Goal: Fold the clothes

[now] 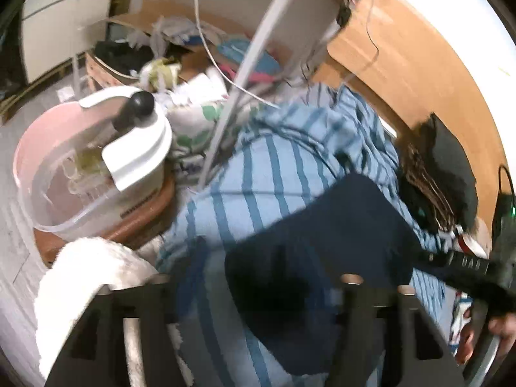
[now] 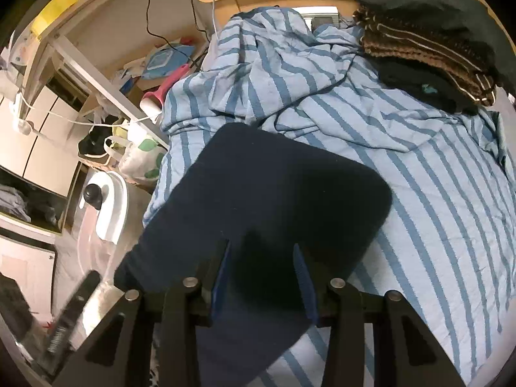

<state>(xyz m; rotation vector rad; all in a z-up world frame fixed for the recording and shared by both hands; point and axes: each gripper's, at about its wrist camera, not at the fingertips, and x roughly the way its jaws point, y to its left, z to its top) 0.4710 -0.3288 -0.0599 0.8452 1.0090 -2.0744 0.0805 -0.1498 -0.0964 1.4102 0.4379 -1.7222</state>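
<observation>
Right wrist view shows my right gripper [image 2: 262, 269] spread wide over the soft, floppy navy cloth [image 2: 267, 193]; I'd pinch its edge, and my left gripper [image 1: 258, 293] looks spread too.

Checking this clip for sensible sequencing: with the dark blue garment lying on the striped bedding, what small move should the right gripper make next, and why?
Probably close the right gripper on the near edge of the dark blue garment. Its blue pads stand apart with the cloth between them, so nothing looks gripped yet. The garment lies fairly flat on the striped sheet, ready for a fold.
</observation>
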